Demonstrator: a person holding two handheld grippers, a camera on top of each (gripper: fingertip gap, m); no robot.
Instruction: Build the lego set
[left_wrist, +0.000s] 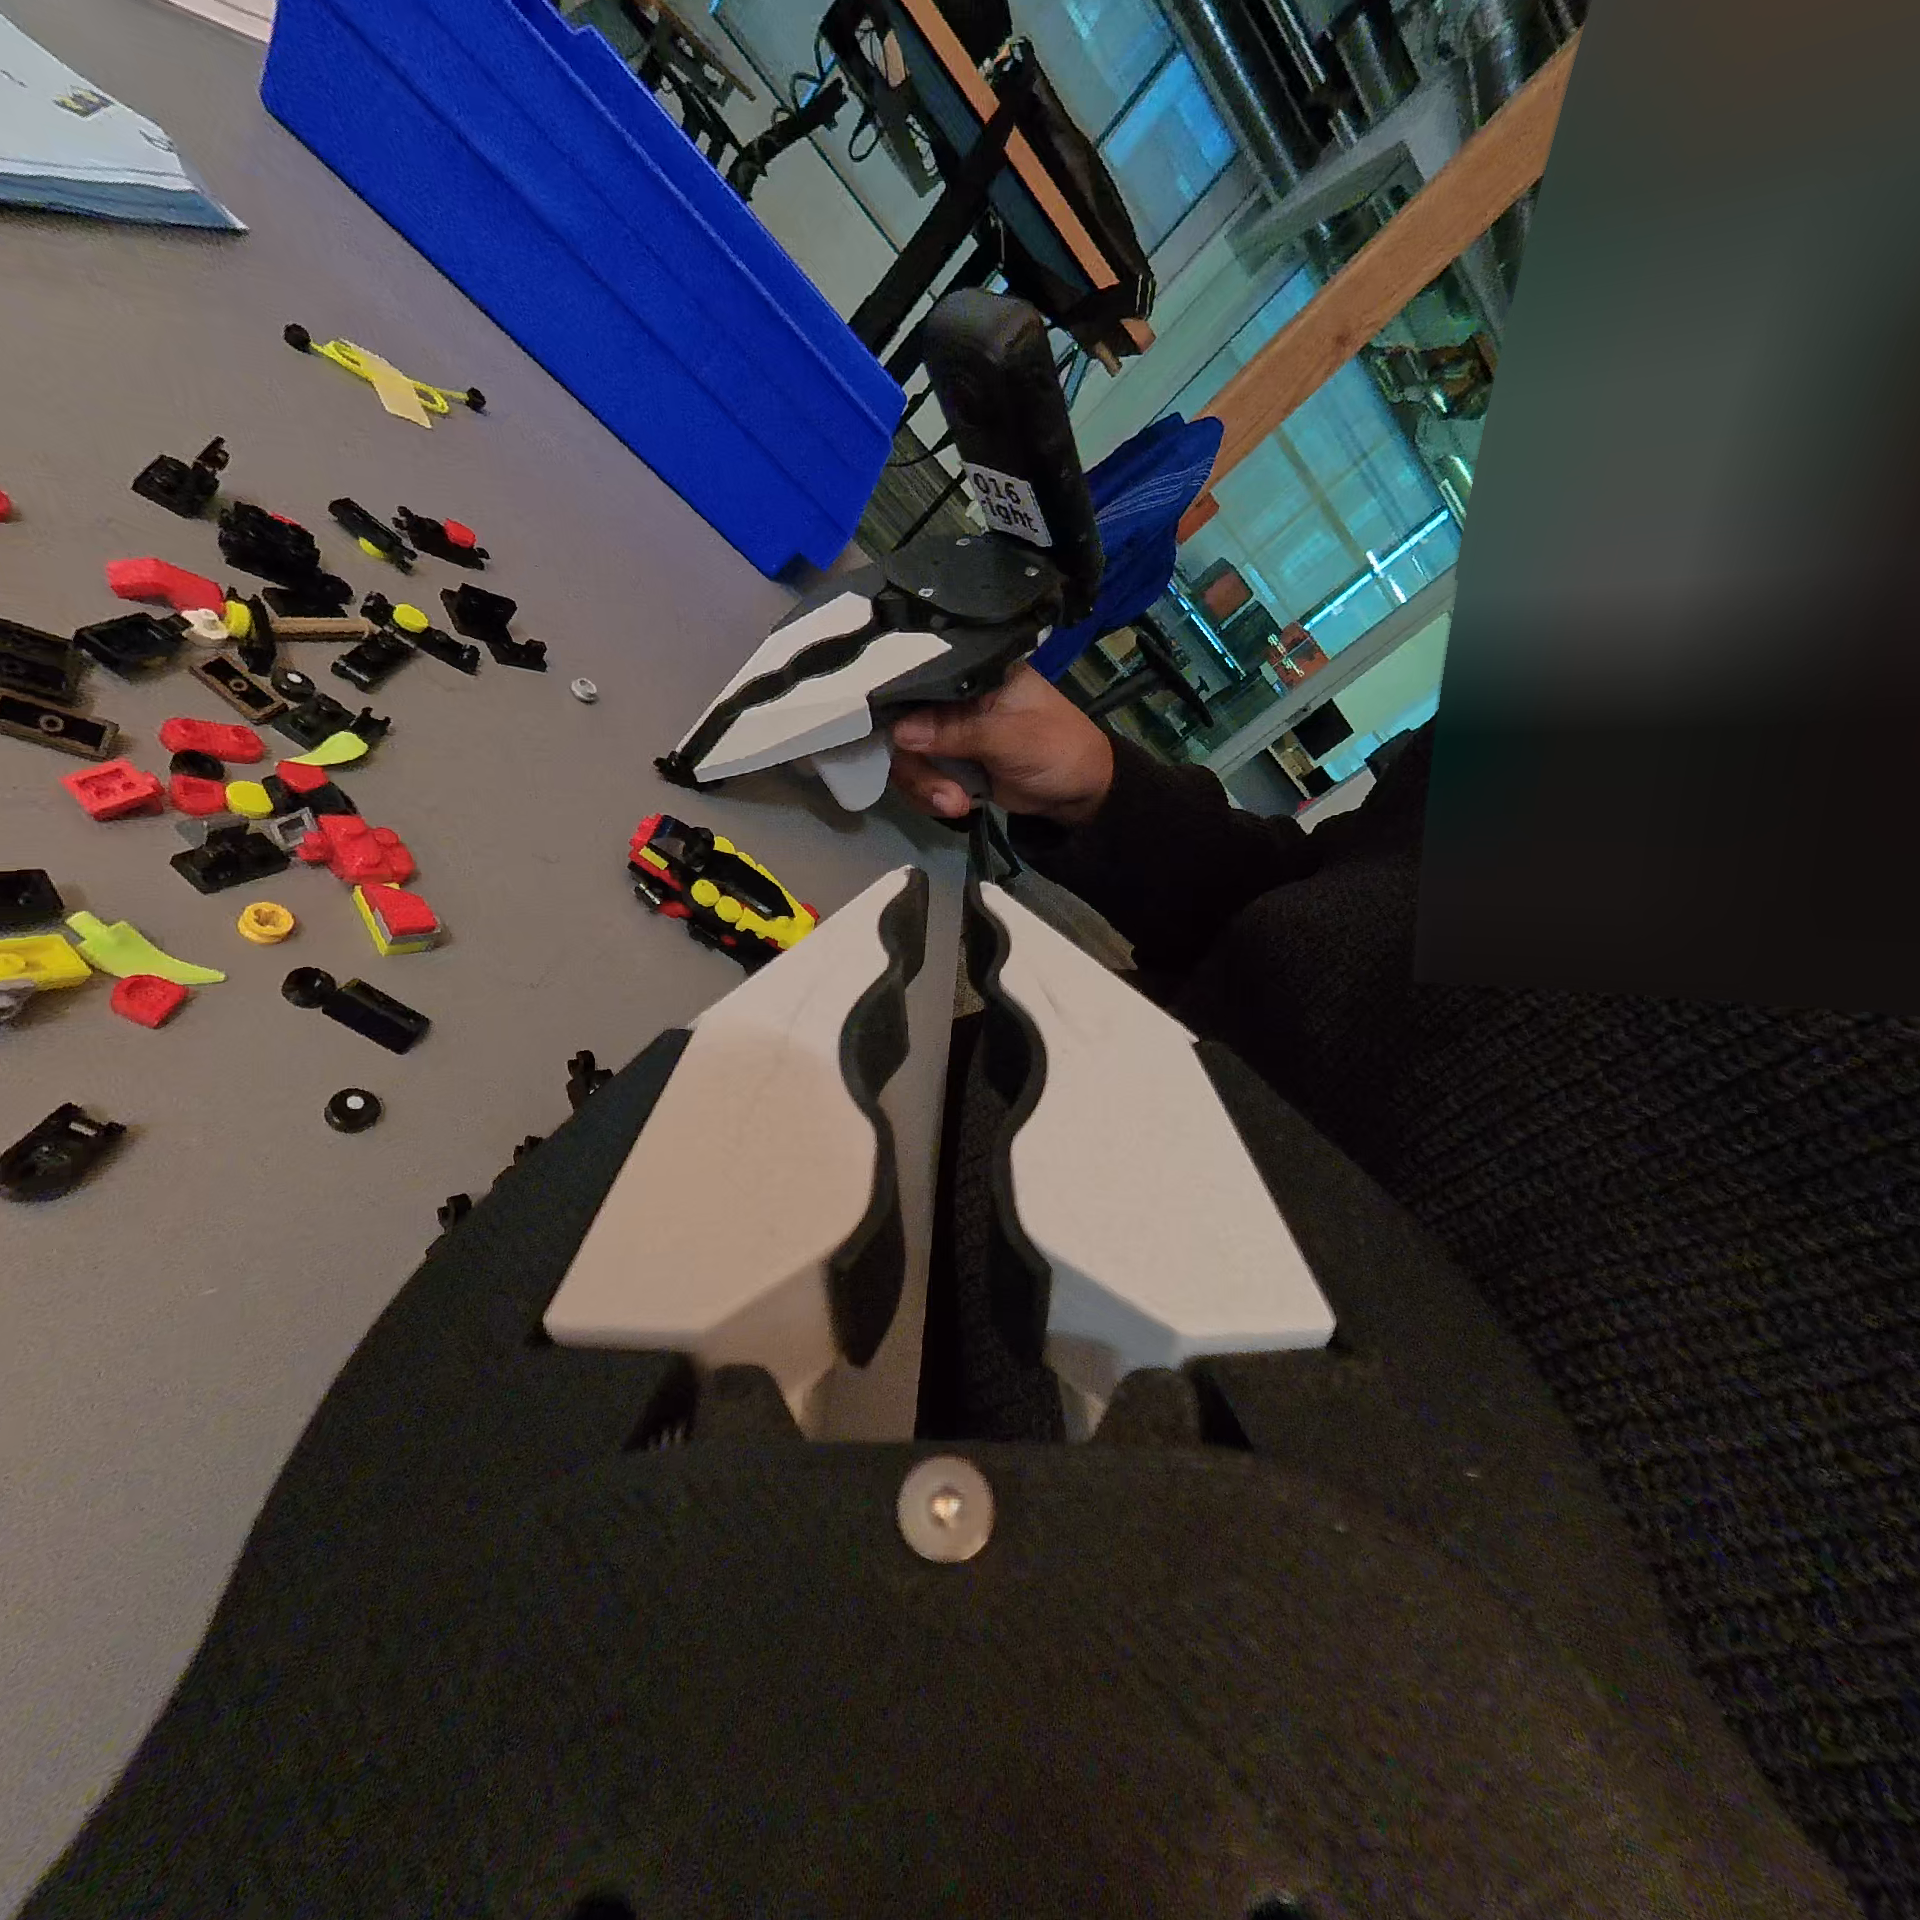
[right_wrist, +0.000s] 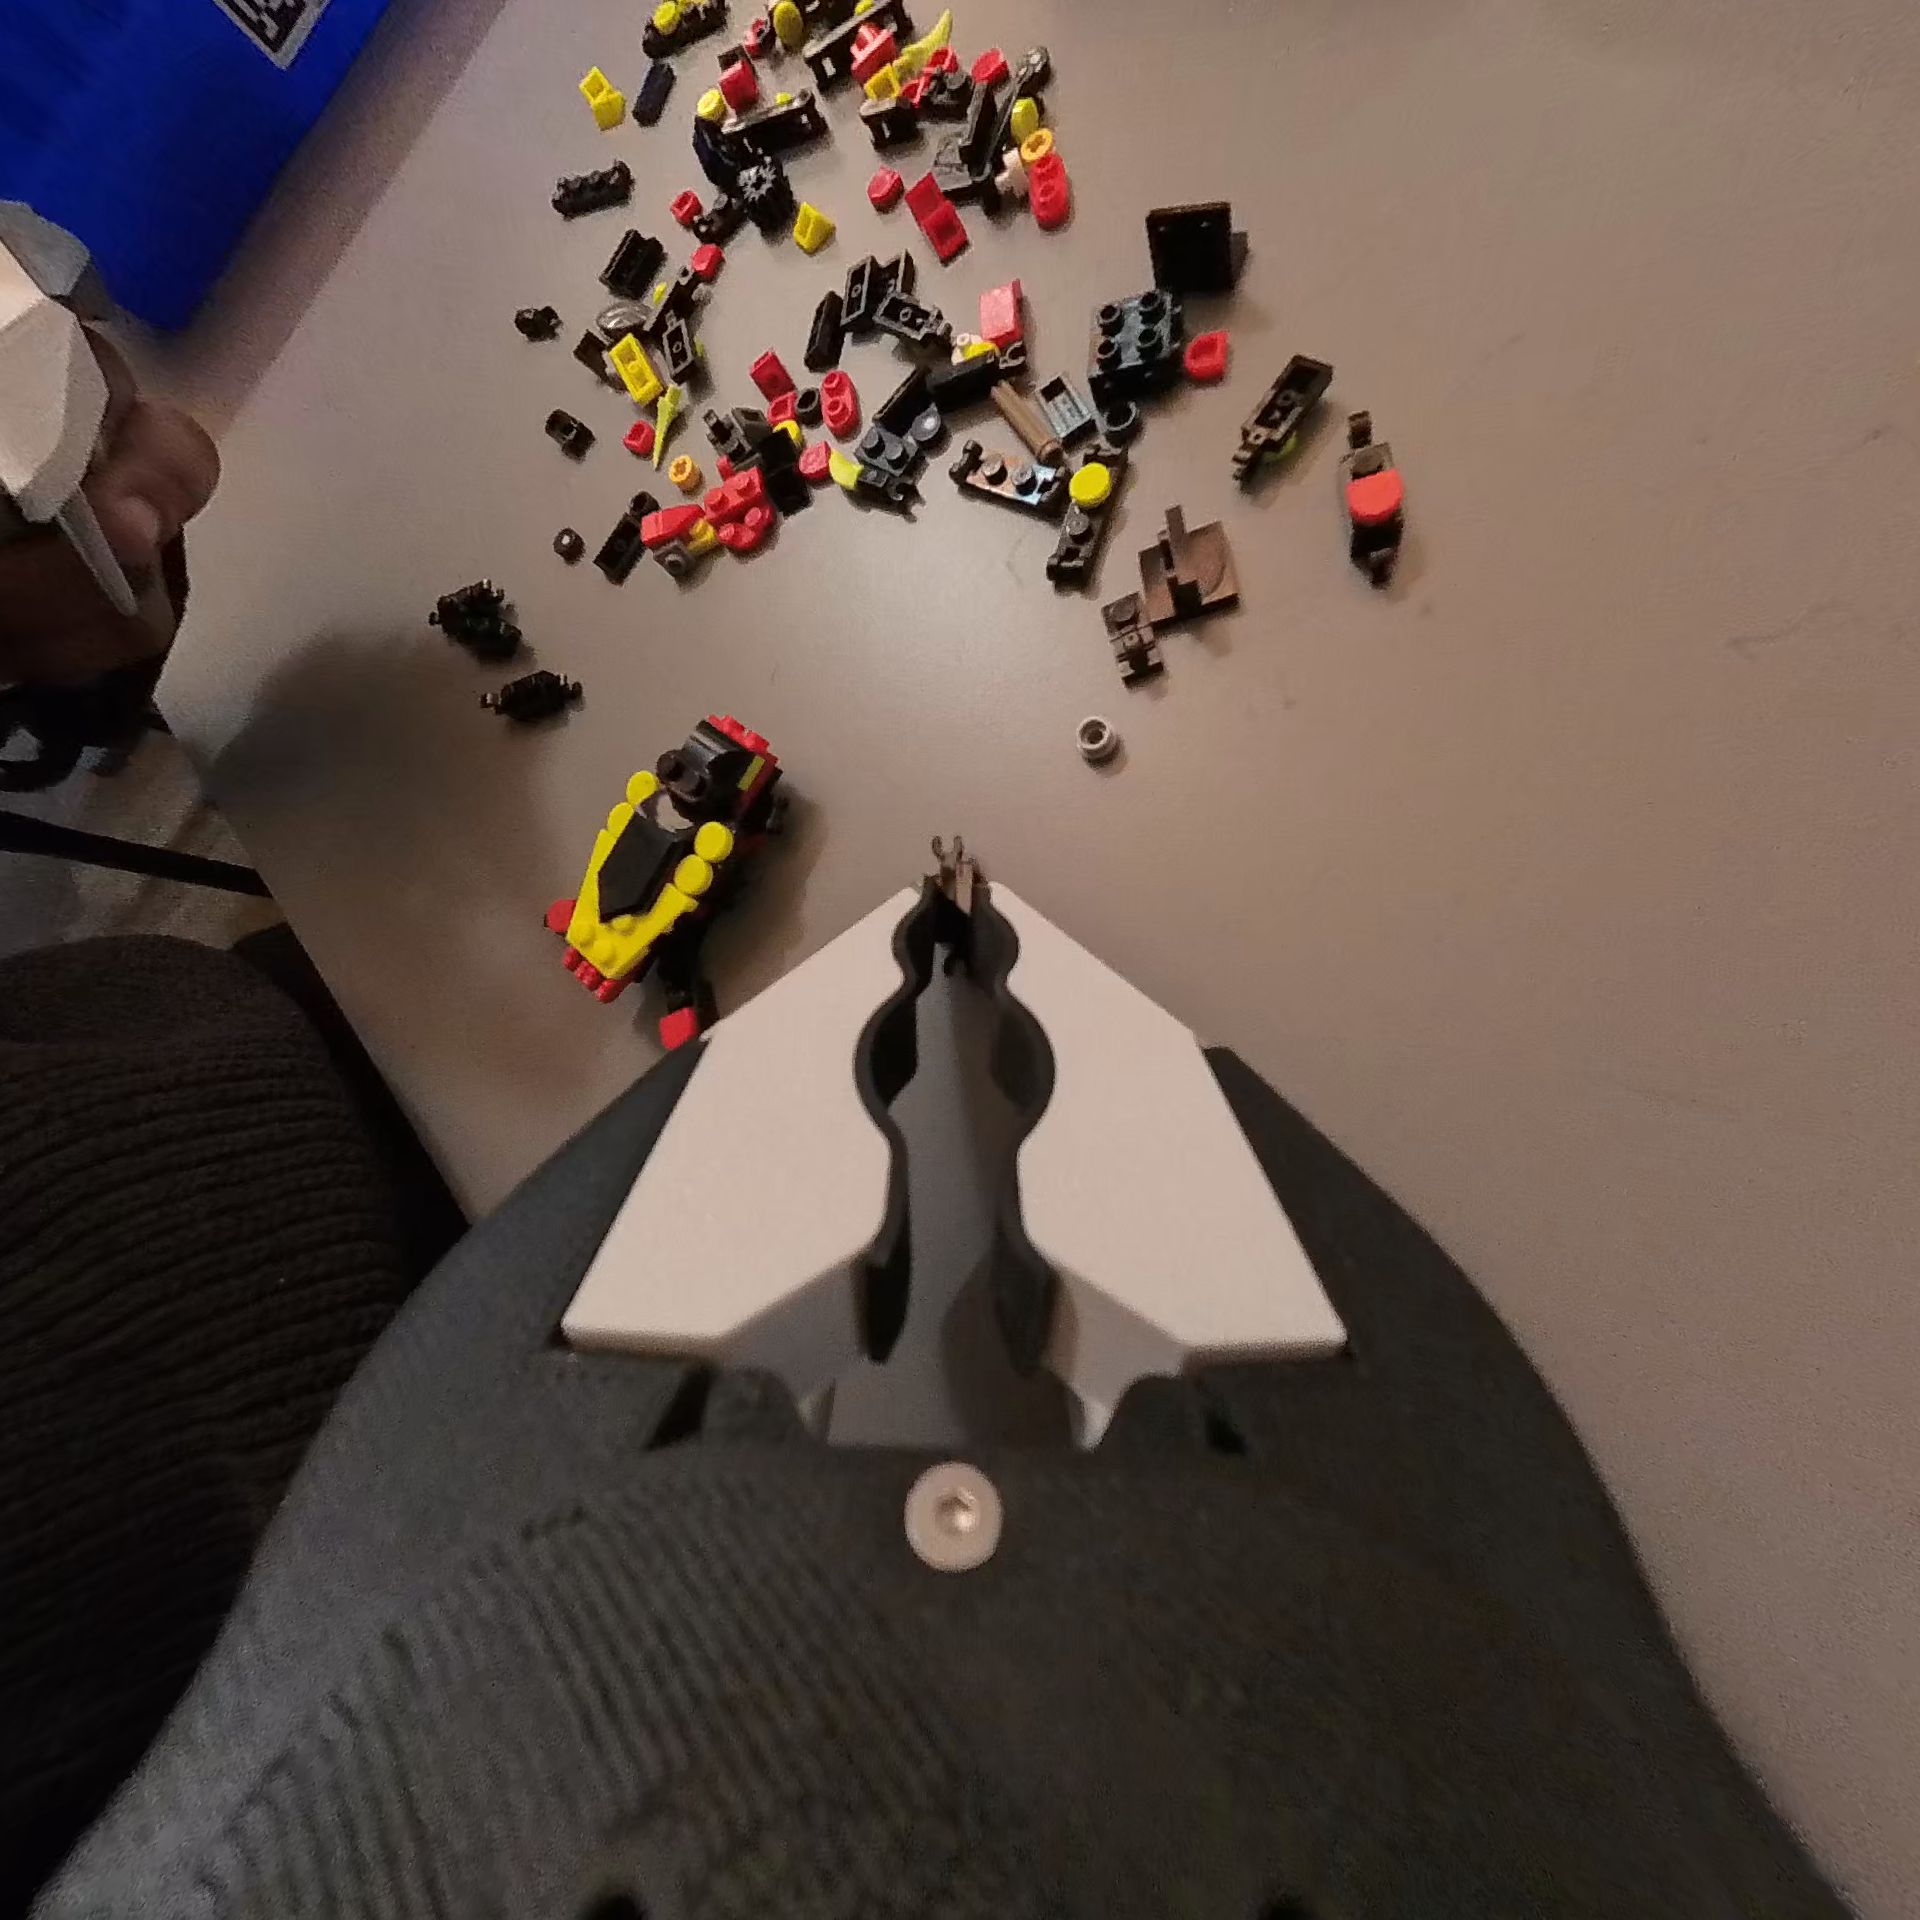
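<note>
- Grey matte table top (right_wrist: 1558, 727) is seen as the work surface; behind it a workshop room with large windows, a wooden beam and dark equipment stands is visible in the left wrist view.
- A large blue plastic bin (left_wrist: 582, 239) stands at the far side of the table, and a pale printed booklet (left_wrist: 83, 135) lies beside it, near the table's corner.
- Many small loose building bricks in black, red and yellow (right_wrist: 883, 343) are spread flat on the table, probably so that each one can be found and taken singly.
- A small half-built toy vehicle of yellow, black and red bricks (right_wrist: 665, 873) stands apart from the heap, near the table edge, between the two grippers; it seems to be kept separate as the piece under assembly.
- A tiny light grey round stud (right_wrist: 1096, 740) lies alone between the heap and the vehicle.
- The right gripper (right_wrist: 961, 894) is clenched on a small thin black clip-like brick piece (right_wrist: 954, 868), which sticks out past the fingertips just above the table, close to the vehicle; in the left wrist view the same piece (left_wrist: 670, 769) is seen at its tips, low over the table.
- The left gripper (left_wrist: 945, 883) is held back over the table edge, its jaws almost together with only a narrow slit, and nothing is seen between them.
- A hand (left_wrist: 997, 743) in a dark knitted sleeve holds the right gripper's handle.
</note>
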